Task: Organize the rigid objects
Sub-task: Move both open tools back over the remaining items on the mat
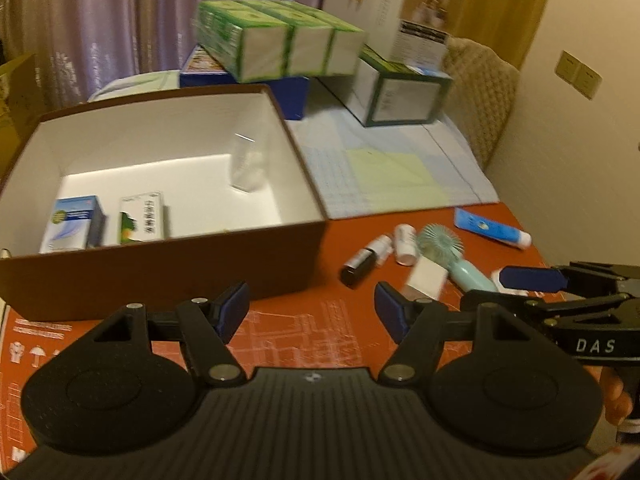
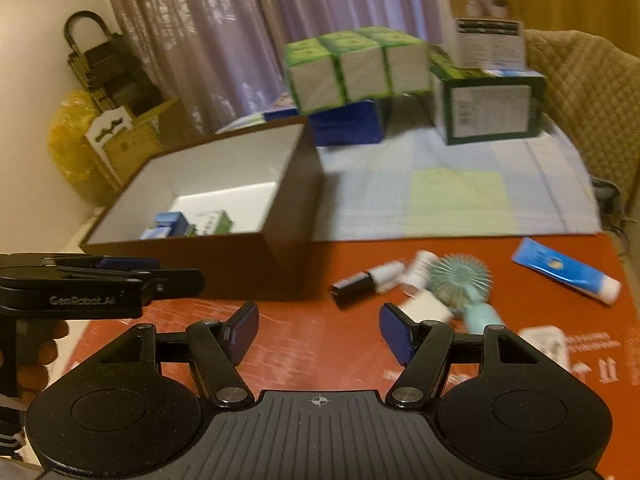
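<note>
A brown box with white inside (image 1: pixel 168 276) (image 2: pixel 280 256) stands on the red mat and holds two small cartons, one blue (image 1: pixel 74 222) and one green (image 1: pixel 142 220). A clear item (image 1: pixel 246 166) appears blurred inside it. To its right lie a dark bottle (image 1: pixel 360 266) (image 2: pixel 362 282), a white bottle (image 1: pixel 406 245), a mint hand fan (image 1: pixel 448 254) (image 2: pixel 464 284), a white block (image 1: pixel 426 278) and a blue tube (image 1: pixel 492 228) (image 2: pixel 566 270). My left gripper (image 1: pixel 312 312) is open and empty in front of the box. My right gripper (image 2: pixel 318 334) is open and empty, near the bottles.
Green-and-white cartons (image 1: pixel 280 40), a blue box (image 1: pixel 248 80), a green-edged box (image 1: pixel 400 92) and a tall white box (image 1: pixel 416 20) stand at the back on a checked cloth (image 1: pixel 384 168). A wall is on the right. A yellow bag (image 2: pixel 70 140) sits far left.
</note>
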The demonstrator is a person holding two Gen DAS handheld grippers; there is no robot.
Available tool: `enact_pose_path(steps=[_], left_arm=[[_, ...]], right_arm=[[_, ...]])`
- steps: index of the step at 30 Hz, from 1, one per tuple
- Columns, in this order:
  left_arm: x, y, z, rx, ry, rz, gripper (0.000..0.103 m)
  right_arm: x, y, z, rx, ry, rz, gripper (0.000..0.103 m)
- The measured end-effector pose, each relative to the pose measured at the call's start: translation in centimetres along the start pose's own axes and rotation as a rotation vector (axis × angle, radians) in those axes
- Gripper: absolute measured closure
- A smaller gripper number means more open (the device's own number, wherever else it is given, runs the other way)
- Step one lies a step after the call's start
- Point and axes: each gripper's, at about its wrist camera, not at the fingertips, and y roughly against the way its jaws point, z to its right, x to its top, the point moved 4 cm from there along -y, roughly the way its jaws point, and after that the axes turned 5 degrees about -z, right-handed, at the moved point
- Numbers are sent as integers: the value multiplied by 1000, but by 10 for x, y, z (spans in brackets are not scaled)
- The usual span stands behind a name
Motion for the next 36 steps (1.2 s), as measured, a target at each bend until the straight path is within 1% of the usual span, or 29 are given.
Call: enact_pose_path(steps=[13, 22, 27, 30, 36], left_arm=[[-11, -25, 57, -55, -96, -47, 38], [-14, -45, 85, -72, -160, -73, 38], [-12, -56, 96, -74, -196, -74, 38], [-11, -63, 102, -79, -216, -75, 38], [-6, -83, 111, -86, -252, -86, 38]], right_arm=[[-30, 25, 56, -85, -78, -15, 39], [-40, 33, 87, -117, -120, -12, 39], [-40, 30, 96, -124, -117, -13, 40], [-40, 26, 99, -123, -111, -15, 42], [-38, 15, 104, -123, -92, -30, 51]])
